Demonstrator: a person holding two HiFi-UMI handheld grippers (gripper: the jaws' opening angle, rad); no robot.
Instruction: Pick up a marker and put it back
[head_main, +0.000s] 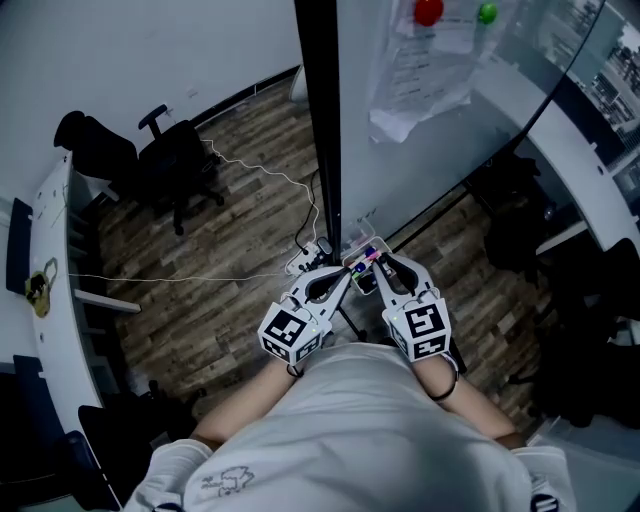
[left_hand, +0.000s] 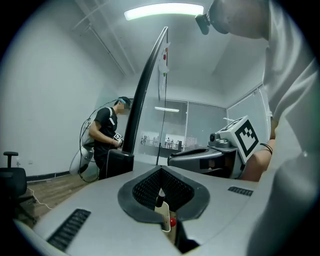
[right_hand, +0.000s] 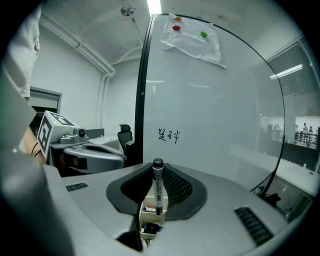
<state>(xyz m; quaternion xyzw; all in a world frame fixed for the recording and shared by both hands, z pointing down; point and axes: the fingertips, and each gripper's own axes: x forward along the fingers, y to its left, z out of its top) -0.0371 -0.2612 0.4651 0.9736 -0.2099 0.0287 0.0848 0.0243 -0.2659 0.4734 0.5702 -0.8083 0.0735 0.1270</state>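
**Marker at the holder.** Your right tongs (right_hand: 158, 176) are closed on the upright marker (right_hand: 158, 187). Its lower end sits at the mouth of the white holder (right_hand: 147, 209), below the whiteboard (right_hand: 215, 115), which fits lifting out or going back equally. Keep the marker vertical over its slot. Your left tongs (left_hand: 161, 195) are almost together, with nothing clearly gripped. The tongs hide the marker's tip and the holder's slots, and the head view shows both too small.

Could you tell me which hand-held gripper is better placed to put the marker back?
Right. The right hand-held gripper grips the marker upright, directly above the holder; the left hand-held gripper appears to hold none.
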